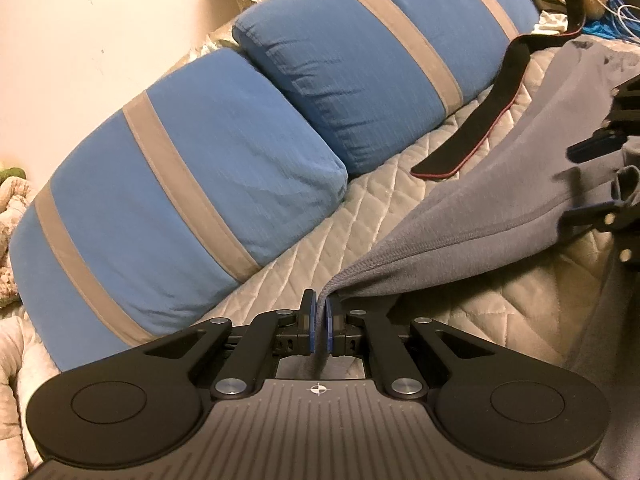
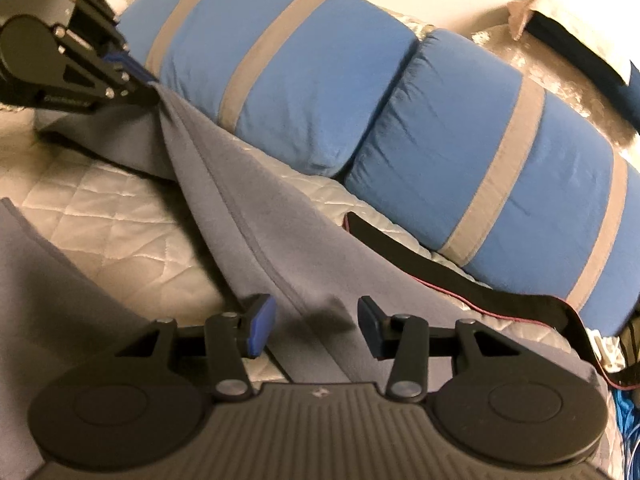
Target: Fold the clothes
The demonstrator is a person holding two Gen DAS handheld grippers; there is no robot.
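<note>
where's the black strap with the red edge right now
The black strap lies on the quilted bed cover, between the blue pillows and the grey garment.

- Left wrist view: sits low behind the left claw [image 1: 320, 320], facing the pillows [image 1: 240, 152] across the bed [image 1: 320, 240], close.
- Right wrist view: sits likewise behind the right claw [image 2: 316, 328].
- Both views share the pillows, the bed and the garment [image 1: 480, 208].

A quilted bed [image 1: 400, 184] carries two blue pillows [image 1: 192, 184] at ten o'clock, a black strap [image 1: 476, 120] and a grey garment [image 1: 500, 184] at two o'clock.
</note>
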